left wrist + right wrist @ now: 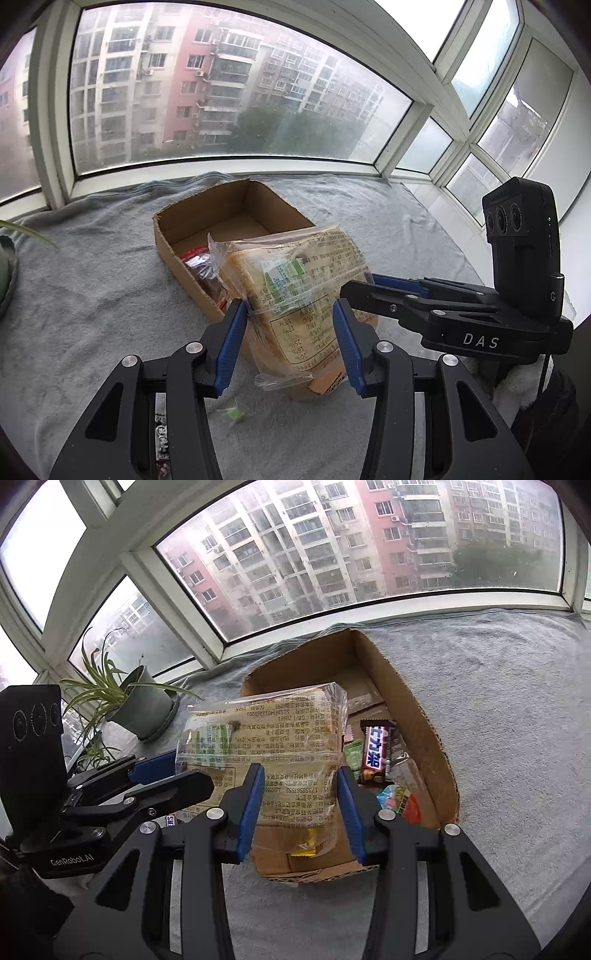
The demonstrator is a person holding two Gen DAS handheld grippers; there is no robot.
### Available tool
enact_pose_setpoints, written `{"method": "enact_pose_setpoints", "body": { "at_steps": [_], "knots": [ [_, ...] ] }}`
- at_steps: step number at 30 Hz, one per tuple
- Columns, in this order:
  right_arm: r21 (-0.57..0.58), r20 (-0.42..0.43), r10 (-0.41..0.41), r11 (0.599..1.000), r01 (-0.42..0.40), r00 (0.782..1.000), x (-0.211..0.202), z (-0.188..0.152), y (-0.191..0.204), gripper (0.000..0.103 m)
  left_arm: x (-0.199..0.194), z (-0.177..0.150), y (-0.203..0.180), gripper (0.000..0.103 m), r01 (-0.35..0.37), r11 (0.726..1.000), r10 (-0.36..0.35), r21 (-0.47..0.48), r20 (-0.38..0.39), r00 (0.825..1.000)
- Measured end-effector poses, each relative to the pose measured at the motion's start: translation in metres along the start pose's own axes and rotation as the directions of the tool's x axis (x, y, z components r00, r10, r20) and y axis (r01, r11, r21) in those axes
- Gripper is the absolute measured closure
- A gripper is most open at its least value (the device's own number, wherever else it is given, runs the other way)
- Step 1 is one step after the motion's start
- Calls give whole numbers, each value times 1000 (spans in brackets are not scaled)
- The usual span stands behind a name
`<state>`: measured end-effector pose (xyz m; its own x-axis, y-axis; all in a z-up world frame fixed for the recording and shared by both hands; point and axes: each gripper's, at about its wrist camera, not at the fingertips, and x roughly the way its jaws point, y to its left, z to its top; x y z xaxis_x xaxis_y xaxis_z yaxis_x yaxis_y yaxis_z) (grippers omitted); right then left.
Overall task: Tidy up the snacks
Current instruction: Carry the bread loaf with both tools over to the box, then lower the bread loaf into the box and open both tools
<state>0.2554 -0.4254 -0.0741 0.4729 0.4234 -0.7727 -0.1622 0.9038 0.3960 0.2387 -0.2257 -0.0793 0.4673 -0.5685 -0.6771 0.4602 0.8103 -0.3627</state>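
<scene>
You had soft, overcast daylight coming in through the window (229, 85) ahead of both cameras, so the scene was evenly lit and fairly bright, with only faint shadows on the grey cloth (92, 288). The upper panes (33, 535) blew out to plain white in the corners. The glass was hazy and spotted, and the buildings (332, 542) beyond looked washed out and soft. The clear wrapper of the bread bag (295, 280) caught pale glare, and its print stayed only partly readable. Both views bent strongly at the edges, curving the window frames, and the corners fell off to black. Near parts were sharp; no motion blur showed.
</scene>
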Motion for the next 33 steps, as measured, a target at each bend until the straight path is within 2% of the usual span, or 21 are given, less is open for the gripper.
{"method": "enact_pose_setpoints", "body": {
  "at_steps": [15,17,19,33],
  "knots": [
    [45,-16,-74,996,75,997,25,9,-45,59,54,11,-15,57,-47,998,50,37,-67,996],
    [50,-27,-117,992,118,993,30,9,-48,43,61,10,-16,57,-62,997,67,51,-91,994],
    [43,-25,-145,988,146,989,33,8,-49,39,65,8,-16,57,-75,995,82,63,-110,991],
    [7,10,-152,988,152,988,14,5,-26,39,33,5,-4,57,-72,996,76,53,-89,993]
  ]
}}
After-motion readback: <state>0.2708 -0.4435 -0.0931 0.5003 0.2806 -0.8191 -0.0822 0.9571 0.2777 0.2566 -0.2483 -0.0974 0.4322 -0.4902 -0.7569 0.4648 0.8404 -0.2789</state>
